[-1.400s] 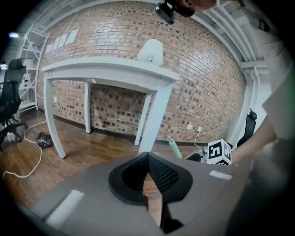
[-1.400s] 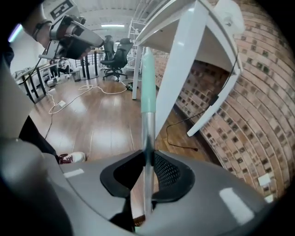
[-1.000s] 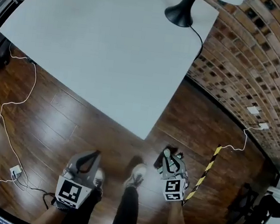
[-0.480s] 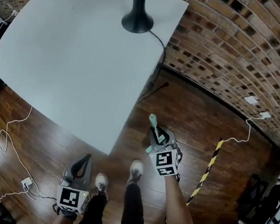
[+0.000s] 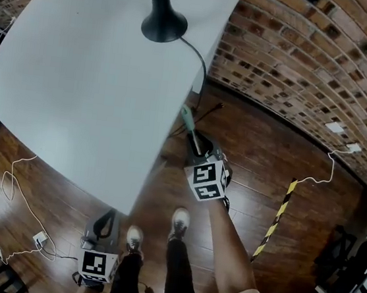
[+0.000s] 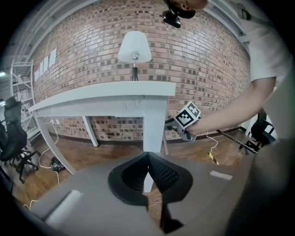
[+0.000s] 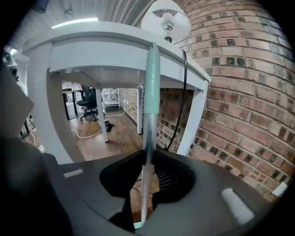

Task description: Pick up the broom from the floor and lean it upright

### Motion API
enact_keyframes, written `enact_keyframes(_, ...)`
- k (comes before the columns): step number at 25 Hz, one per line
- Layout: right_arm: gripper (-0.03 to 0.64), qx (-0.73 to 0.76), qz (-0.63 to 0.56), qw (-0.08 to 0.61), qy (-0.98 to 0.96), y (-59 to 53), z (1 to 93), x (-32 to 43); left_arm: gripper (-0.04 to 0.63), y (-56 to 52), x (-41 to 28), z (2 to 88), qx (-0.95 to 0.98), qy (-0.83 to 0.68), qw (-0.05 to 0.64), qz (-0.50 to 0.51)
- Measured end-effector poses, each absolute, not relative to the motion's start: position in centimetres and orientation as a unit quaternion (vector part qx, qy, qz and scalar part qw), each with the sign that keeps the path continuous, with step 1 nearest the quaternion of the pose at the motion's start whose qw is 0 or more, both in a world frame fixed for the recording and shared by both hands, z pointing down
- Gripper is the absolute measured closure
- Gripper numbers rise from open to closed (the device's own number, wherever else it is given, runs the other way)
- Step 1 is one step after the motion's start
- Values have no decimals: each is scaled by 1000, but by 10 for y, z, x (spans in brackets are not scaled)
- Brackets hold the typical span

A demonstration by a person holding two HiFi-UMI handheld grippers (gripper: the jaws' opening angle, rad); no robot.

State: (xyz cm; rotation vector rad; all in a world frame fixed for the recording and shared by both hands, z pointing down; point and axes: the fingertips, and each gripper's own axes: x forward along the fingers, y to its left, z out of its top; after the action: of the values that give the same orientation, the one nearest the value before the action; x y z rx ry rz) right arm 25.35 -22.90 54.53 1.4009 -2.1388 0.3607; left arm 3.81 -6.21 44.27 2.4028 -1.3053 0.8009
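Your right gripper (image 7: 146, 161) is clamped on the broom (image 7: 150, 87). The silver shaft runs up between the pads, and its teal end reaches the edge of the table (image 7: 87, 46), close to the brick wall (image 7: 249, 92). The brush end is out of view. Your left gripper (image 6: 147, 156) hangs low beside your shoe (image 5: 134, 238), well apart from the right one. Its jaws are closed tip to tip on nothing and face a table leg (image 6: 153, 120).
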Motion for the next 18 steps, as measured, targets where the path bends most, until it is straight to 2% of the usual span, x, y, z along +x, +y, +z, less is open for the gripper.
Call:
enact_keyframes(11,492,519,45,316,-793,-251,553,252,594,-59,26,462,818,-464,173,294)
enact_keyframes(18,486,531,37,319,-784,-254,554,259,594,-53,27,473,819,-459,179,295)
